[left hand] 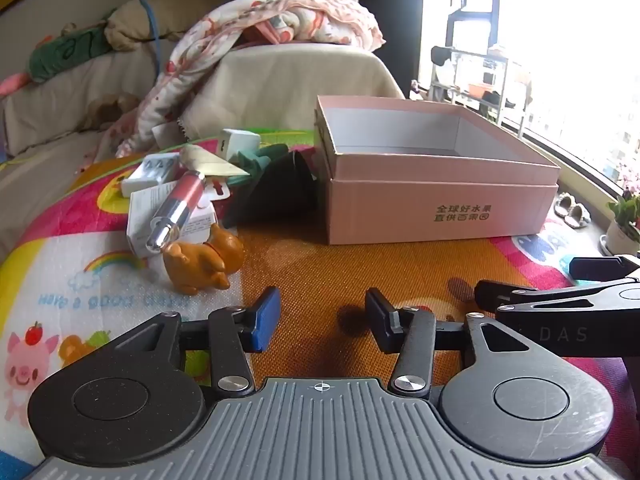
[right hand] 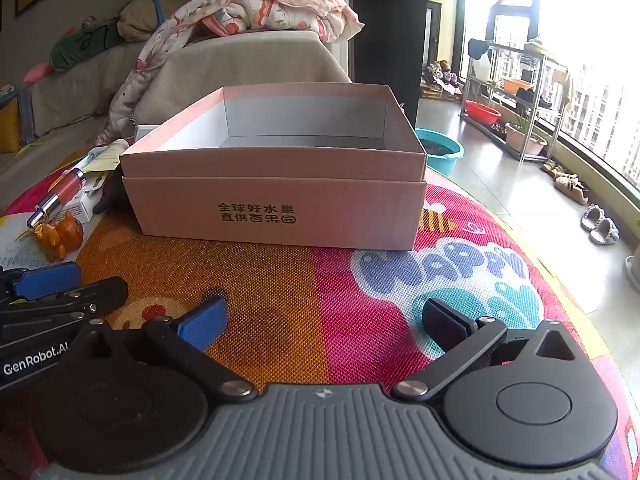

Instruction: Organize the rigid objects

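An open pink cardboard box with an empty white inside stands on the colourful play mat; it also shows in the right wrist view. Left of it lies a pile: an orange toy dog, a silver-and-pink tube, white cartons, a white cube and a dark green item. The dog and tube show at the left of the right wrist view. My left gripper is open and empty, low over the mat right of the dog. My right gripper is wide open and empty, before the box.
A beige sofa with a floral blanket stands behind the mat. To the right are a metal rack, a blue basin, slippers and potted plants by the window.
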The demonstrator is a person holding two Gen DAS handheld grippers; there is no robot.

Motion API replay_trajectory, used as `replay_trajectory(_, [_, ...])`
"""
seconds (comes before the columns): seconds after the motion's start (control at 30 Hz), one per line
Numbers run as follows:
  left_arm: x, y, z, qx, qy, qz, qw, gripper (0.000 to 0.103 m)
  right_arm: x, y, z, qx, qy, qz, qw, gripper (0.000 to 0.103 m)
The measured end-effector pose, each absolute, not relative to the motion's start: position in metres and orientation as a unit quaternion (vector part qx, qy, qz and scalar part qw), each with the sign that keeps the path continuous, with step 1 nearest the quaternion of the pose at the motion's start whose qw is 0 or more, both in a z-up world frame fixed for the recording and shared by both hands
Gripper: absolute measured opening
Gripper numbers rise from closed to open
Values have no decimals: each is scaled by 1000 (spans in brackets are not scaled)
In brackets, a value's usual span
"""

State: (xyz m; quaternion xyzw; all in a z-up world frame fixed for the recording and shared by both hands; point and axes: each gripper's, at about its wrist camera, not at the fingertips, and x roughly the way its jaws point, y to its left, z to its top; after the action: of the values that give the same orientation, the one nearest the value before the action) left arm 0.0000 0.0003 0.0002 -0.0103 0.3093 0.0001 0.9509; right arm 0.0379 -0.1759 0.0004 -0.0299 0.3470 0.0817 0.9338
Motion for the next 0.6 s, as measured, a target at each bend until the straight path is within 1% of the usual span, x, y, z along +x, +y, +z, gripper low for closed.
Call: replay_trajectory(0.6, [0, 0, 0, -8, 309, 1, 951, 52, 37, -177, 0, -23, 346, 84, 934, 103])
